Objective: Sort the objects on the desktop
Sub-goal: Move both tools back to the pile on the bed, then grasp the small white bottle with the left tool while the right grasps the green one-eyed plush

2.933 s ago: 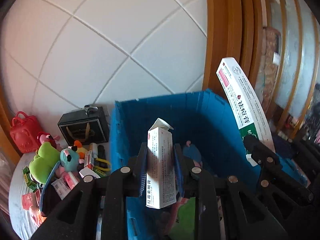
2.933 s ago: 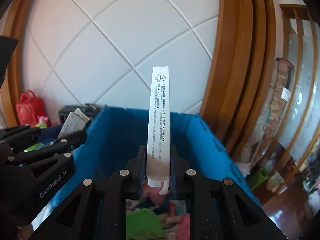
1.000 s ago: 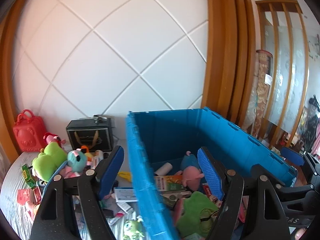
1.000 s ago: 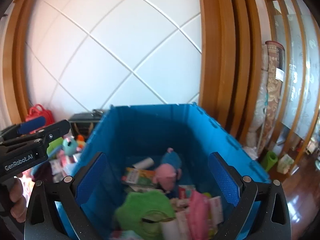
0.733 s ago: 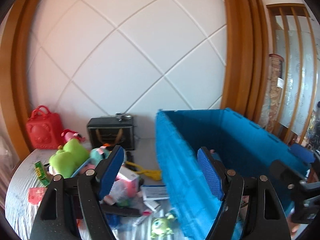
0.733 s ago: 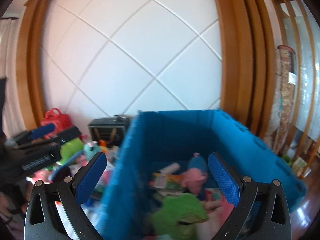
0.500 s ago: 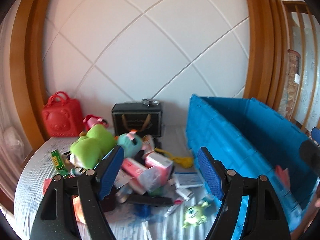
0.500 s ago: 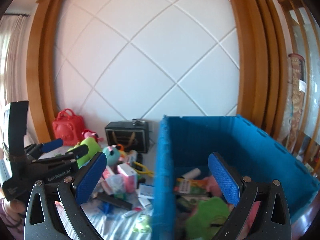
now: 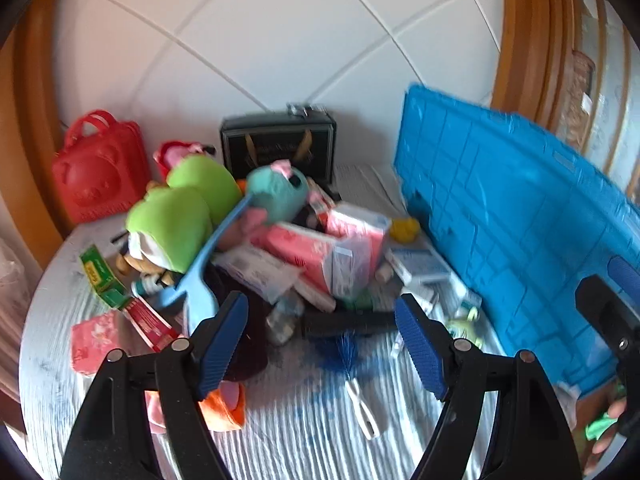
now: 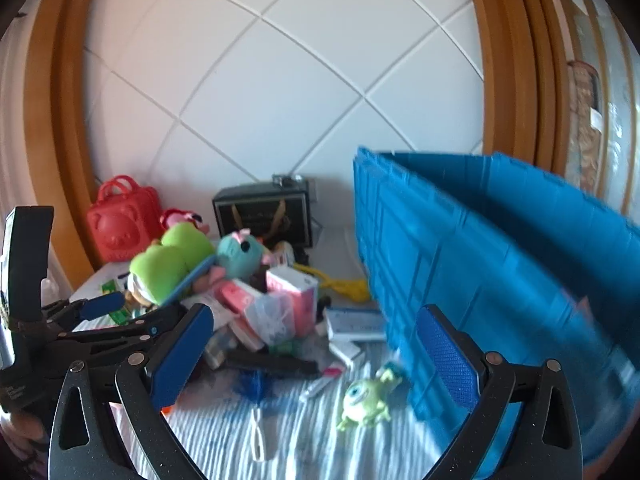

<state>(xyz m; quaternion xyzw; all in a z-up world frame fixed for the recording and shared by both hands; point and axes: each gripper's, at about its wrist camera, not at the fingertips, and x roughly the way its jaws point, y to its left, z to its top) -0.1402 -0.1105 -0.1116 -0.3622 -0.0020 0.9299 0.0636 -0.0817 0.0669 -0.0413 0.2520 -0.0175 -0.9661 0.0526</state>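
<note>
A pile of small objects lies on the round table: a green plush, a teal plush, pink boxes, a blue brush with a white handle and a green one-eyed toy. The blue crate stands to the right. My left gripper is open and empty above the pile's near edge. My right gripper is open and empty, above the table beside the crate's left wall.
A red bear-face bag and a black gift box stand at the back against the white wall. The left gripper shows at the left of the right wrist view. Wooden frames flank the wall.
Both grippers let go of their white boxes over the crate, opened, and swung left and down from the crate to the pile on the table.
</note>
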